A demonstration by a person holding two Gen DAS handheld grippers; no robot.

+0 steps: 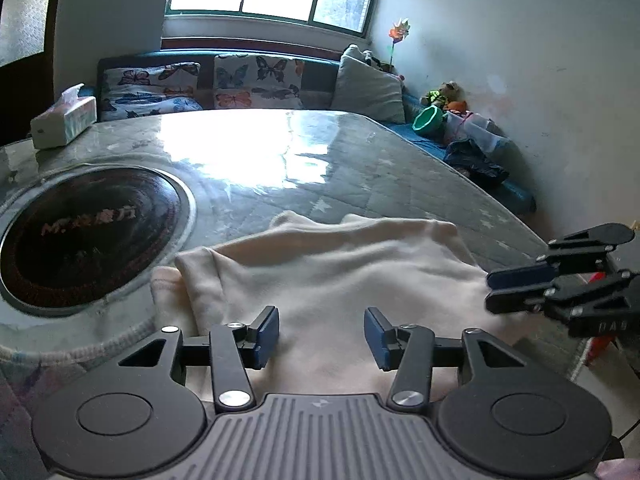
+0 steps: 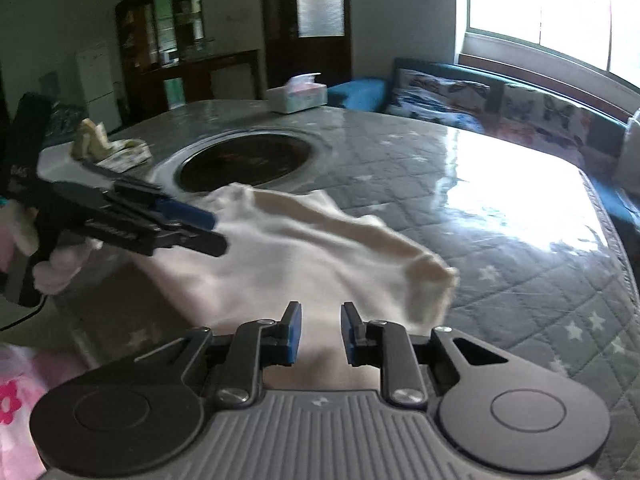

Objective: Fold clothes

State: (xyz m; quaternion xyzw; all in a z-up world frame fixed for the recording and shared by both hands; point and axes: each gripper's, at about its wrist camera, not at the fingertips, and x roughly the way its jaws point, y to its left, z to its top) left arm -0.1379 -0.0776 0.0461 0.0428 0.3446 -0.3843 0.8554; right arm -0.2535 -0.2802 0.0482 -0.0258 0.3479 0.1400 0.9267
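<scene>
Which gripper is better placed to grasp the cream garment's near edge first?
Probably the left gripper: its open fingers sit over the cream garment in mid-cloth; the right gripper, also open, hangs near the garment's side edge.

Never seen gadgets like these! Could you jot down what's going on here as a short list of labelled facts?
Setting: quilted grey star-print table cover under clear plastic
Garment: cream fleece cloth, lying rumpled at the near table edge
Left gripper: open above the cloth, holding nothing
Right gripper: open above the cloth, holding nothing
Also on the table: round dark inset hotplate, white tissue box
Folding: not yet begun
</scene>
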